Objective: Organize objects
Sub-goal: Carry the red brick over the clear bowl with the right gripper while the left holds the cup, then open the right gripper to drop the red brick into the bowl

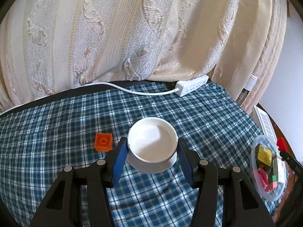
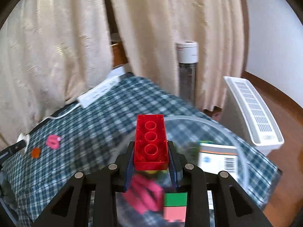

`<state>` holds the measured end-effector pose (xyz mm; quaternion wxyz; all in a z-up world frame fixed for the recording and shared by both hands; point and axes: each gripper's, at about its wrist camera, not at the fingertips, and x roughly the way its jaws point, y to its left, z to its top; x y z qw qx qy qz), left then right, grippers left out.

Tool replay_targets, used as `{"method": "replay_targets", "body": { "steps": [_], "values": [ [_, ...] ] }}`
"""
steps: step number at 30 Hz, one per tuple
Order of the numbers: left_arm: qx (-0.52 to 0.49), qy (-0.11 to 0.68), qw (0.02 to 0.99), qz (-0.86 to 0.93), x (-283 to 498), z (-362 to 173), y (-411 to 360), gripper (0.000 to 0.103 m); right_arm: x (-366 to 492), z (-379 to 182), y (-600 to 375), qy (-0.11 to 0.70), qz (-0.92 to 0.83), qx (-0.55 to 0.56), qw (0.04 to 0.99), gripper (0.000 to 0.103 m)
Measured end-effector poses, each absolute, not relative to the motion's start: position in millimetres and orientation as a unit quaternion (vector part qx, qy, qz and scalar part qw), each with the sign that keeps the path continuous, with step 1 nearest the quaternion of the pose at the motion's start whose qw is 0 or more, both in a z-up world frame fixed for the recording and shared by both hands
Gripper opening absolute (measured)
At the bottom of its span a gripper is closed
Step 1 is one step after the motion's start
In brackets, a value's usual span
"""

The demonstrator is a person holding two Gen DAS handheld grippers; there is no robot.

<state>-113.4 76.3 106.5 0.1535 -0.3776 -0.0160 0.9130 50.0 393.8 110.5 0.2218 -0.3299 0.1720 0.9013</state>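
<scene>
Left gripper (image 1: 152, 148): you have it clamped on the white bowl (image 1: 152, 144), pads on opposite sides of the rim; the bowl sits tilted toward the lens, probably raised off the checked cloth (image 1: 56, 117) so it can receive pieces.
Right gripper (image 2: 151, 162): pressed shut on the red brick (image 2: 151, 141), gripped by its long sides, hollow underside facing you.
Where the brick is: over the clear tub (image 2: 240, 151), above the pink piece (image 2: 144, 194), the green-and-pink block (image 2: 175, 206) and a barcoded box (image 2: 217, 158) lying inside; this view is blurred.
Judgement: you look ready to drop the brick into the tub; sorting is partly done.
Still loose: orange brick (image 1: 103, 142) on the cloth just beside the bowl; another pink piece (image 2: 53, 141) lies farther off.
Clutter: power strip (image 1: 191, 88) at the table's back edge.
</scene>
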Motion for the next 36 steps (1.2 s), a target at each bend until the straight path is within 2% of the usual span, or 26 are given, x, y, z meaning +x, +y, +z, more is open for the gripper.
{"method": "replay_targets", "body": {
  "steps": [8,15,20,36],
  "values": [
    [-0.366,-0.018,0.165,0.916,-105.4,116.8,77.7,0.054,56.6,97.6,416.3,0.199,0.883,-0.336,0.261,0.033],
    [-0.357,-0.022,0.171,0.918,-98.8,124.5,77.4,0.054,55.2,85.3,422.9,0.219,0.873,-0.35,0.259,0.034],
    [-0.352,-0.022,0.176,0.919,-94.8,128.7,78.5,0.054,57.9,87.4,421.8,0.225,0.874,-0.348,0.255,0.04],
    [-0.347,-0.003,0.202,0.916,-79.2,130.6,97.7,0.054,79.8,103.6,415.4,0.22,0.886,-0.321,0.251,0.04]
  ]
}}
